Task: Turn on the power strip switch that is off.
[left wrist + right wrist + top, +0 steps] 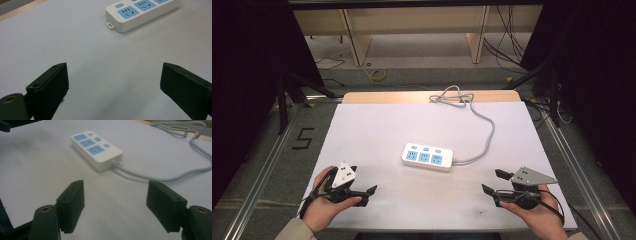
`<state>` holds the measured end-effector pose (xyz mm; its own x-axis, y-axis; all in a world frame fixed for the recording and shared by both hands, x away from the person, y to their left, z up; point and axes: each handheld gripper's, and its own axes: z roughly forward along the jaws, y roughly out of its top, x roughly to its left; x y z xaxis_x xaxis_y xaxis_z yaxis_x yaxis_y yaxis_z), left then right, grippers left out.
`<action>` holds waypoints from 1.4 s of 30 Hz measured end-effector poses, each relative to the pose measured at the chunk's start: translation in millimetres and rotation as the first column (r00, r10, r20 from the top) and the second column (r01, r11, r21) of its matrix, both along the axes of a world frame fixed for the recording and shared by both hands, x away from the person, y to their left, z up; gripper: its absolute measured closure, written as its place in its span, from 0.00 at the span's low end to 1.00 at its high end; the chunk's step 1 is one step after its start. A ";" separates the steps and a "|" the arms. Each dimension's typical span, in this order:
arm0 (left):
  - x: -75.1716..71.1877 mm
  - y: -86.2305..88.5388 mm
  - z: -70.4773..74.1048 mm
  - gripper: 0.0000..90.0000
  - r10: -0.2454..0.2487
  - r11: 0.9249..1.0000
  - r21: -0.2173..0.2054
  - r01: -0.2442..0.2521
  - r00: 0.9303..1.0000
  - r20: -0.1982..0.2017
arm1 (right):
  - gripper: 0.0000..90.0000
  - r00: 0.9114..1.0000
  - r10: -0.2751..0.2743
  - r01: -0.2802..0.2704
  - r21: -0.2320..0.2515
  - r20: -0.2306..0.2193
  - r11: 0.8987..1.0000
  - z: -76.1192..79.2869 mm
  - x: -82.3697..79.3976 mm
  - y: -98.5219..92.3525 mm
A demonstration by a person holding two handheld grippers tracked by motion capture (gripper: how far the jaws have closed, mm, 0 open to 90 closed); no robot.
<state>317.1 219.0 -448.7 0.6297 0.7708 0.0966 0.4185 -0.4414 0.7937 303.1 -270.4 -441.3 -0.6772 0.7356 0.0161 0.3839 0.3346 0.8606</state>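
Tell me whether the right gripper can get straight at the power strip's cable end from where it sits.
Probably yes. The right gripper is open and empty, and bare white table lies between it and the power strip. The grey cable leaves the strip's near end toward that side, with nothing in the way.

You are in a lab-like recording space: a white table [377,130] fills the centre, black curtains [247,55] hang upper left and right, metal rails [267,165] border it, loose cables [507,40] trail upper right.
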 end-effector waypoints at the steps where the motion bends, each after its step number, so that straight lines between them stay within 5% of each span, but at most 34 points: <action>1: 0.0 0.0 0.0 0.09 0.000 1.000 0.000 0.000 1.000 0.000 | 0.36 1.000 0.001 -0.001 -0.006 0.000 1.000 -0.3 0.2 0.4; 4: 0.3 -2.2 -0.5 0.09 -0.005 1.000 -0.008 0.005 1.000 0.000 | 0.39 1.000 0.012 -0.011 -0.028 0.004 1.000 -0.7 0.1 1.2; 13: 0.6 -4.1 -0.8 0.11 -0.006 1.000 0.002 0.006 1.000 -0.003 | 0.82 1.000 0.015 -0.014 -0.078 0.018 0.997 0.5 2.8 5.2; 19: 1.3 -3.4 -1.5 0.13 0.010 1.000 0.004 -0.010 1.000 -0.016 | 1.00 1.000 0.022 -0.021 -0.090 0.014 0.996 1.3 5.6 8.7; 42: 2.8 -4.5 -1.6 0.14 0.013 1.000 0.005 -0.013 1.000 -0.015 | 1.00 1.000 0.022 -0.023 -0.075 -0.014 0.997 7.1 22.7 26.6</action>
